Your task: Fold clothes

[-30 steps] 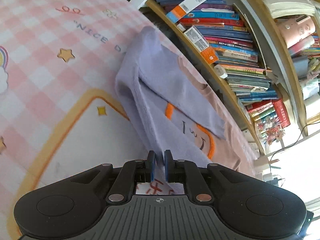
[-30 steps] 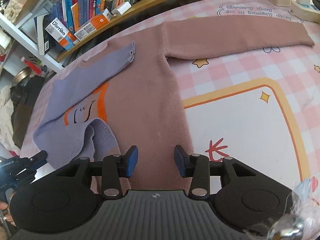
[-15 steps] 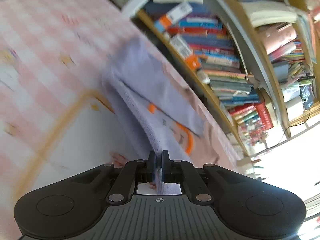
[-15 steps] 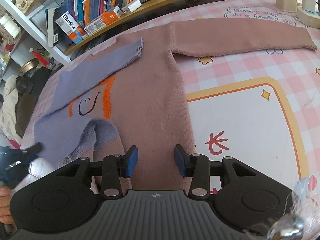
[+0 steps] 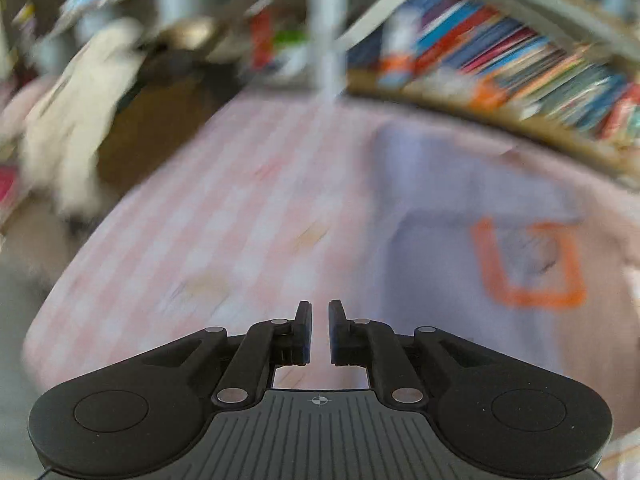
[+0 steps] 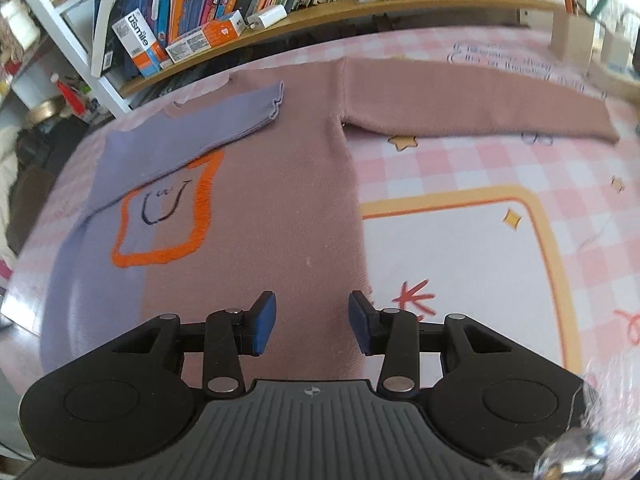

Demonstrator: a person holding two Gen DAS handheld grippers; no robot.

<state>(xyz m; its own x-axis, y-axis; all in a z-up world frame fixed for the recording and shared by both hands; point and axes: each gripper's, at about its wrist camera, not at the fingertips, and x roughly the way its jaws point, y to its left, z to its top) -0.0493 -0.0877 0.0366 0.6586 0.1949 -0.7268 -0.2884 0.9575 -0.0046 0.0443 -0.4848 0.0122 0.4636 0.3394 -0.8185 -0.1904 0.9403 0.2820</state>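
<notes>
A two-tone sweater, purple on its left half and dusty pink on its right, lies flat on the checked tablecloth. An orange frame with a smiling face marks its chest. Its purple sleeve is folded across the chest, and the pink sleeve stretches out to the right. My right gripper hovers open over the sweater's lower edge, holding nothing. In the blurred left wrist view, my left gripper stands slightly open and empty, left of the purple half of the sweater.
A bookshelf packed with books and boxes runs along the table's far side; the same bookshelf shows in the left view. Pale wooden blocks stand at the far right. The table's left edge drops off near a white heap.
My left gripper let go of the purple hem it was pinching and swung fast to the left. The lifted hem now lies flat. My right gripper stayed open over the lower edge.
</notes>
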